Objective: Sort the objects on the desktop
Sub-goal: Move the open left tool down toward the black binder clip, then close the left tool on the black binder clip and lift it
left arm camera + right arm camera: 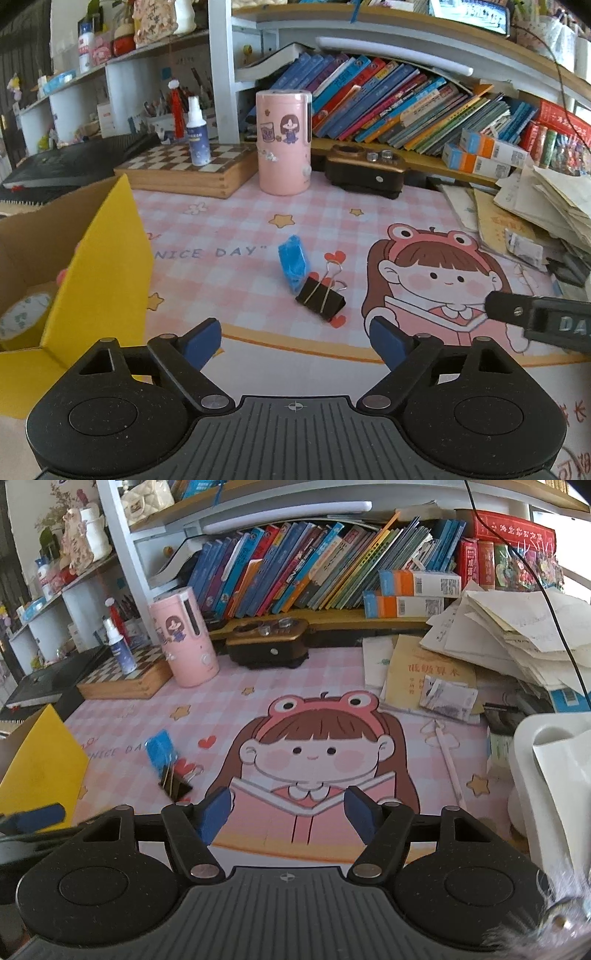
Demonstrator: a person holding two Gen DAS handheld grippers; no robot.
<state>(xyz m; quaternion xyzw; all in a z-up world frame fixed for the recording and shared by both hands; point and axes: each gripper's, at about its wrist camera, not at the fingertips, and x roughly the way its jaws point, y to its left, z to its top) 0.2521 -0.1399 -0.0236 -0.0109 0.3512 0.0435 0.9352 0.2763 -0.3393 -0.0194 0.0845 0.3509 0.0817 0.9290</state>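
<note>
A black binder clip (320,299) lies on the pink desk mat (229,229), touching a small blue packet (293,261) just behind it. Both show in the right wrist view, the clip (174,783) and the packet (161,748) at the left. My left gripper (295,334) is open and empty, just short of the clip. My right gripper (288,808) is open and empty over the cartoon girl print, to the right of the clip; part of it shows in the left wrist view (539,317). A cardboard box with a yellow flap (99,273) stands at the left, with a tape roll (24,317) inside.
A pink cylinder container (283,142), a chessboard box (184,166) with a spray bottle (197,133), and a black-gold device (364,170) stand at the back. Books fill the shelf (406,99). Papers pile at the right (498,638). A white object (554,775) stands at the right edge.
</note>
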